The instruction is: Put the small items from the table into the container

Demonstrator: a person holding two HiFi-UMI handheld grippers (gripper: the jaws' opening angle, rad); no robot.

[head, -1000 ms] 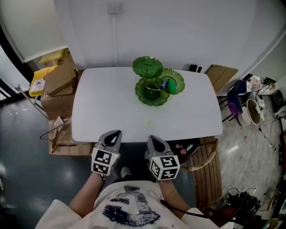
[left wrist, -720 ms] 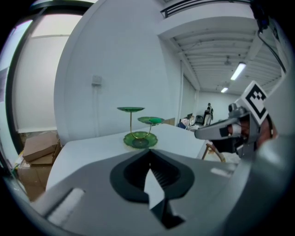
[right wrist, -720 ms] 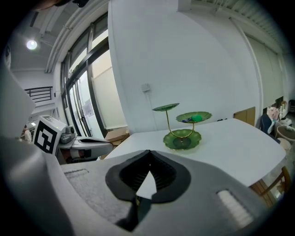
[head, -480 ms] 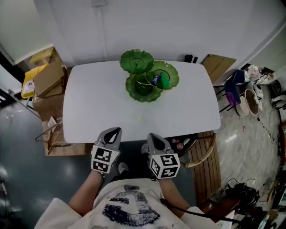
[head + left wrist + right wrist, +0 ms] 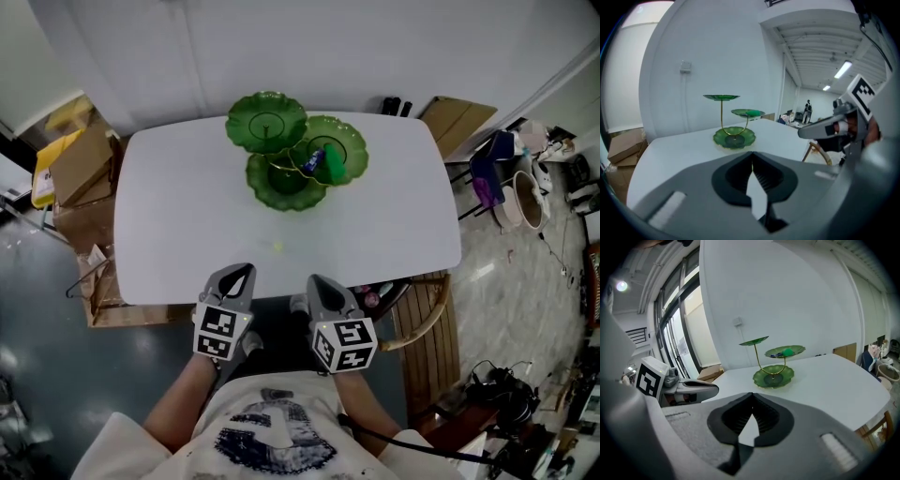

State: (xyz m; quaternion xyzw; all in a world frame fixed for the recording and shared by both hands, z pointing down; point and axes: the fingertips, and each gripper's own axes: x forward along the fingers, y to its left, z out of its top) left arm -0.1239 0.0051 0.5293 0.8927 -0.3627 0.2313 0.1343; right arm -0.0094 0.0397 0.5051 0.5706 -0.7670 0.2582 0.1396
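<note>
Nearing table (image 5: 178,225) edge since earlier: left gripper (image 5: 242,272), right gripper (image 5: 317,281); fingers (image 5: 736,178) closed, empty

3 dishes (image 5: 266,120) (image 5: 349,141) (image 5: 272,187), 3 sm. items (image 5: 277,247) (image 5: 316,157) (image 5: 336,162), 2 grippers (image 5: 238,273) (image 5: 320,281), 1 table (image 5: 187,216).

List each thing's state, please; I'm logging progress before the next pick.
Left grey gripper: shut, empty.
Right grey gripper: shut, empty.
Green three-tier dish stand: upright, middle dish holding small green and blue items.
Small yellowish item: loose on white table, outside the stand.

White table (image 5: 187,225) with green tiered stand (image 5: 286,183)
</note>
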